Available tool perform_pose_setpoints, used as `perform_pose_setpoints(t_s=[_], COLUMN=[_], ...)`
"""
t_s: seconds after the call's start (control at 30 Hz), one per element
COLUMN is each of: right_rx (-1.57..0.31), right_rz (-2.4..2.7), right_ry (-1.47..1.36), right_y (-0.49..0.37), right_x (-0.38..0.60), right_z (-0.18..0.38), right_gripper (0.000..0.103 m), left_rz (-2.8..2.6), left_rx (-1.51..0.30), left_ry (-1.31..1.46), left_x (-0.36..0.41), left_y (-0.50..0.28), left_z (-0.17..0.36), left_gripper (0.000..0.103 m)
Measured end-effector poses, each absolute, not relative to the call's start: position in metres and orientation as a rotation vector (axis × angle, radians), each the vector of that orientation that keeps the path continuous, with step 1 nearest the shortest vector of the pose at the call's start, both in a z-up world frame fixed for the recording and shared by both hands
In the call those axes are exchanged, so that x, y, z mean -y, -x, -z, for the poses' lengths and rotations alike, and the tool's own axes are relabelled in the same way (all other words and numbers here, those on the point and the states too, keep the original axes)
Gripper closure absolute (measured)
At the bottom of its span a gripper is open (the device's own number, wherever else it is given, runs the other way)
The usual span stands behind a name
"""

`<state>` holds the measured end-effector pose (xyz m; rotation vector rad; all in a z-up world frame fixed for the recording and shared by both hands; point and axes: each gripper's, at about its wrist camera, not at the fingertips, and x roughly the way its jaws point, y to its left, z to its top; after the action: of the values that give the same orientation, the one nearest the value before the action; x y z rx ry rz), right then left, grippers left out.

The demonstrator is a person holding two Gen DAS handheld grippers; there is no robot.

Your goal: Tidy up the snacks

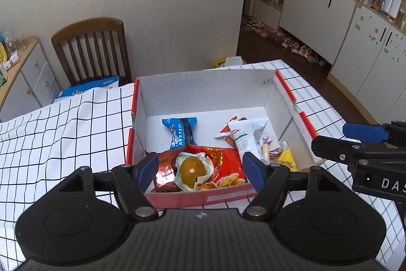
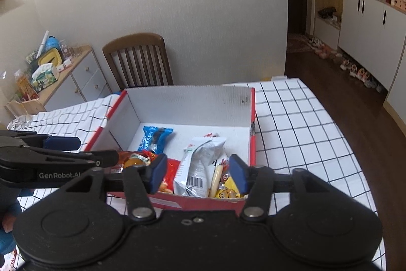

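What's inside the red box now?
The red box holds a blue packet, a white bag, a red packet, and a sealed egg. What lies beneath them is hidden.

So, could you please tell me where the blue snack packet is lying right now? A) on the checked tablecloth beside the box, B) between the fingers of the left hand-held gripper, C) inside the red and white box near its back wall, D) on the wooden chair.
C: the blue snack packet lies on the floor of the box, behind the other snacks and clear of both hand-held grippers.
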<state>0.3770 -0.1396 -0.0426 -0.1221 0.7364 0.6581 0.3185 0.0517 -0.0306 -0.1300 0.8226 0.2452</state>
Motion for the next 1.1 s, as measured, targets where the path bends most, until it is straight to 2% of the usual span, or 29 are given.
perform_pose_setpoints(t_s=[0.33,0.43,0.53,0.6,0.67,0.73,1.1], right_rx=[-0.63,-0.581,-0.538,-0.521,-0.505,-0.497,-0.467], right_rz=[-0.703,-0.714,-0.728,-0.731,-0.73,-0.727,-0.716], right_ry=[0.114,0.125,0.136,0.136,0.13,0.123,0.114], right_y=[-0.341,-0.327,-0.312,-0.304,-0.298,-0.294,-0.267], right_x=[0.153,0.158,0.163,0.166,0.17,0.173,0.18], right_z=[0.016,0.009,0.003,0.0,-0.005,-0.008,-0.01], right_gripper=[0.02,0.01,0.006,0.003,0.001,0.0,0.0], left_rz=[-0.215,-0.208,-0.207,-0.215,-0.223,-0.219,-0.225], left_rx=[-0.772,-0.753,-0.727,-0.713,-0.7,-0.682,-0.657], left_ry=[0.137,0.154,0.163,0.163,0.159,0.167,0.216], left_x=[-0.041,-0.039,-0.037,-0.035,-0.034,-0.034,-0.039], left_y=[-0.278,-0.263,-0.248,-0.239,-0.231,-0.223,-0.198], left_z=[0.01,0.005,0.001,-0.002,-0.005,-0.009,-0.017], left_gripper=[0.03,0.021,0.02,0.019,0.009,0.004,0.004])
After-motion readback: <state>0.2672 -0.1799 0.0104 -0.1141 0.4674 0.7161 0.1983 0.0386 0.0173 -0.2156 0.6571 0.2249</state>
